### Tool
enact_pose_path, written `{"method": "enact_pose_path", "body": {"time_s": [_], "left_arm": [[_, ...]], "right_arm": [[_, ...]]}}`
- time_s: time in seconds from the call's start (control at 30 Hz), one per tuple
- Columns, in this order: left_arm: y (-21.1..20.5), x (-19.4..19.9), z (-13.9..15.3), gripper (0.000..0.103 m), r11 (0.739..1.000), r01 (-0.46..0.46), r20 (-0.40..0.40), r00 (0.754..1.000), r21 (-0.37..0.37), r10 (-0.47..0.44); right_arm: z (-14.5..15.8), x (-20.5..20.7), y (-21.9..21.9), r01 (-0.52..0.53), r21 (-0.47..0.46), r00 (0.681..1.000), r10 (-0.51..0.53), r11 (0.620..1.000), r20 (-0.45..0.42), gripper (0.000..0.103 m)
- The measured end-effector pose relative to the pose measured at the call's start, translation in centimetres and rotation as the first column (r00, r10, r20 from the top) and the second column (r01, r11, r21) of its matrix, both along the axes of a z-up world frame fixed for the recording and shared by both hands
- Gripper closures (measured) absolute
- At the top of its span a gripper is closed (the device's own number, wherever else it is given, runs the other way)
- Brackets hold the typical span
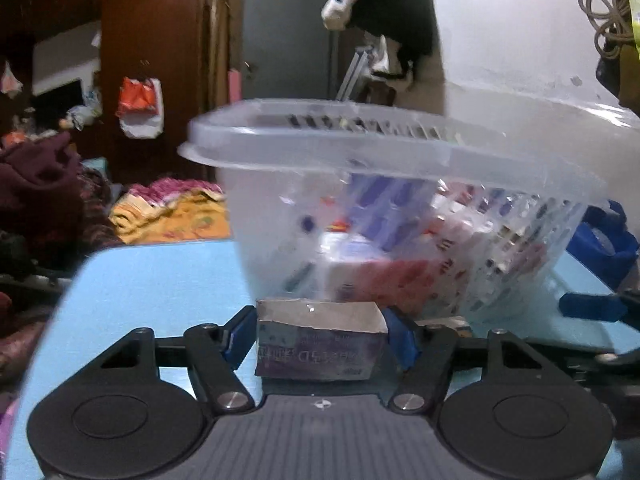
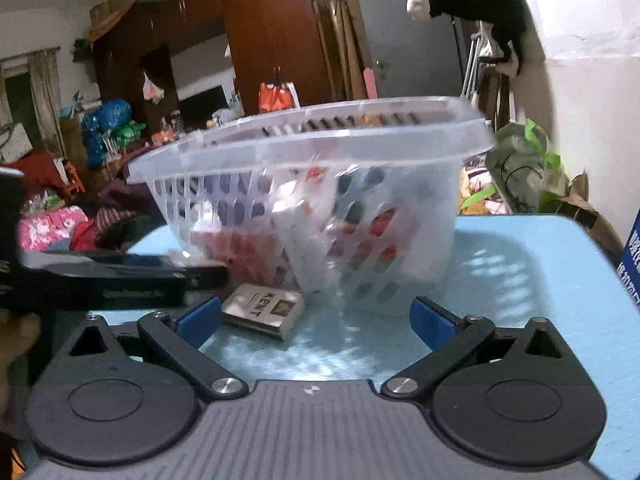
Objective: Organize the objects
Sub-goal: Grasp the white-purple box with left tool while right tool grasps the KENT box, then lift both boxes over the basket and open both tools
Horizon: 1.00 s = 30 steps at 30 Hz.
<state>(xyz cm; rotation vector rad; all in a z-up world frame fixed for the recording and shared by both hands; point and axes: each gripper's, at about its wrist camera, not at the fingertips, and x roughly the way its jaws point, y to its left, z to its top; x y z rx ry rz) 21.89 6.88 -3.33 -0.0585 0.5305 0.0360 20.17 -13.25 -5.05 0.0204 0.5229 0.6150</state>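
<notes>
Gripping a small purple box [image 1: 322,346], left claw [image 1: 320,340] is clamped on it from both sides, blue pads tight against its ends, held just short of the basket wall. Whether the box is lifted off the table or touching it, cannot tell.

Right claw [image 2: 316,318] spread wide, nothing between the pads. Just ahead of its left pad: a Kent cigarette pack [image 2: 262,310] lying flat on the blue table [image 2: 540,280], close beside the foot of the basket, not inside it.

Beyond both: clear slotted plastic basket [image 2: 312,208] standing on the table, tilted in both views (may be lens and motion blur). Already holds a jumble of boxes and packets, red, white and purple; exact items unreadable.

Judgement: sorting well along. Most things appear binned. Left to do: purple box in hand, then the cigarette pack on the table.

Far background: cluttered room, dark wardrobe [image 2: 260,32], heaped clothes.
</notes>
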Motion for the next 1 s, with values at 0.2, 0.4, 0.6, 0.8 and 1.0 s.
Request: {"method": "enact_pose_path", "body": {"time_s": [0.2, 0.4, 0.6, 0.8, 1.0], "left_arm": [[3.6, -3.6, 0.7, 0.031, 0.994, -0.052, 0.057, 0.997, -0.095, 0.057], [3.8, -5.3, 0.6, 0.031, 0.992, -0.021, 0.092, 0.995, -0.124, 0.033], [4.4, -6.3, 0.2, 0.031, 0.992, -0.021, 0.120, 0.992, -0.126, 0.036], [3.9, -8.3, 0.0, 0.031, 0.985, 0.049, 0.187, 0.982, -0.164, -0.017], [1.9, -8.5, 4.7, 0.031, 0.968, 0.163, 0.339, 0.936, -0.190, -0.091]], "right_arm": [[-0.8, 1.2, 3.7, -0.013, -0.091, 0.999, 0.009, 0.996, -0.042, 0.007], [-1.3, 1.6, 6.2, -0.014, -0.126, 0.996, 0.004, 0.992, -0.086, 0.014], [-1.3, 0.6, 6.5, -0.006, -0.218, 1.000, 0.000, 0.976, -0.031, 0.035], [-0.4, -2.8, 2.0, -0.043, -0.169, 0.997, 0.054, 0.985, 0.058, 0.035], [6.6, -7.1, -2.6, -0.131, -0.010, 0.957, 0.129, 0.991, 0.258, 0.035]]}}
